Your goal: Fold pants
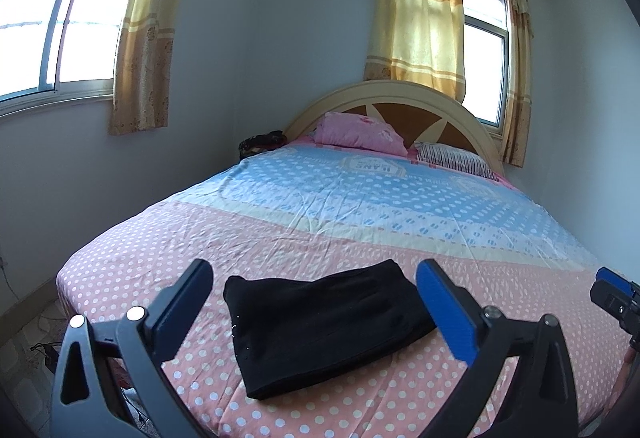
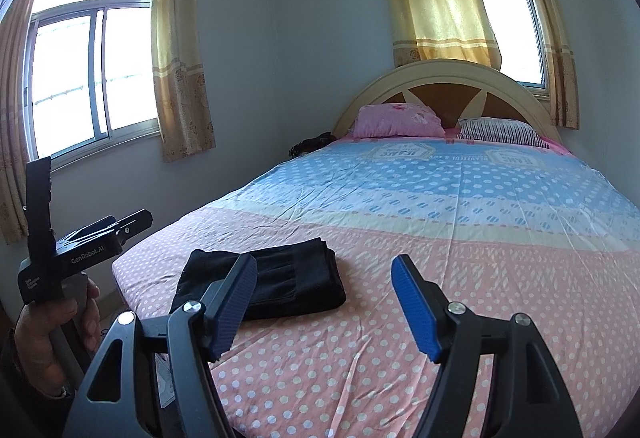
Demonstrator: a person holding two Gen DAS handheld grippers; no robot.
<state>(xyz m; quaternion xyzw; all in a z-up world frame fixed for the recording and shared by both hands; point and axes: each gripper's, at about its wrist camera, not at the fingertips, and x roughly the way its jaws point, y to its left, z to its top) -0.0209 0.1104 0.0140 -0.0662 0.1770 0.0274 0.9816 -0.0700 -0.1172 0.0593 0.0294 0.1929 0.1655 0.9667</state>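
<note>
Black pants (image 1: 324,326) lie folded into a compact rectangle on the pink dotted end of the bed (image 1: 224,234). In the right wrist view the pants (image 2: 288,278) sit to the left, partly behind a finger. My left gripper (image 1: 314,278) is open and empty, held above the pants and framing them. My right gripper (image 2: 324,274) is open and empty, to the right of the pants over bare sheet (image 2: 500,278). The left gripper's body (image 2: 72,254) shows at the left edge of the right wrist view, held in a hand.
Pink pillow (image 1: 360,134) and striped pillow (image 1: 456,158) lie by the arched headboard (image 1: 392,94). A dark object (image 1: 262,144) sits beside the bed at the wall. Curtained windows (image 1: 60,18) are on the left and back walls. Floor (image 1: 28,334) shows to the left of the bed.
</note>
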